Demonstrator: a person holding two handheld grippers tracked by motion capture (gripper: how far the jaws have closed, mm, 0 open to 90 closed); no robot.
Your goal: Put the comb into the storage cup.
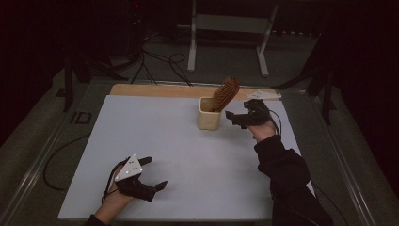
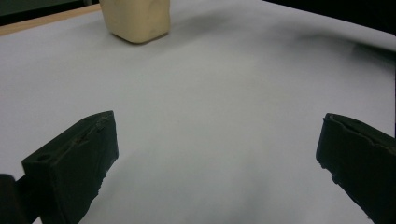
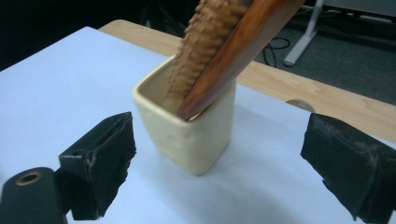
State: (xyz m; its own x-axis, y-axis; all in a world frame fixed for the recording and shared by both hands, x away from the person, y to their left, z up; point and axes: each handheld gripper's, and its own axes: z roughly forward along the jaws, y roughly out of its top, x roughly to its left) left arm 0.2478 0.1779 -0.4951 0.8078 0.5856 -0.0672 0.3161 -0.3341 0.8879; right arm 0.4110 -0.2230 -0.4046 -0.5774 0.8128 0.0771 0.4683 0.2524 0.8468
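In the high view the cup (image 1: pixel 209 114) stands upright toward the far right of the white sheet (image 1: pixel 155 141), with the brush (image 1: pixel 225 93) leaning out of it, handle down and bristle head up, tilted to the right because the cup's rim props it. The right gripper (image 1: pixel 234 117) sits just right of the cup, jaws spread and holding nothing, seemingly lined up with the cup or brush. The left gripper (image 1: pixel 154 172) rests at the near left, well apart, jaws also spread and empty, likely parked out of the way. In the left gripper view its jaws stand wide over bare sheet (image 2: pixel 224 107), the cup (image 2: pixel 135 19) far off. In the right gripper view the cup (image 3: pixel 187 133) sits between the open jaws, untouched, and the brush (image 3: pixel 224 51) slants against its right rim.
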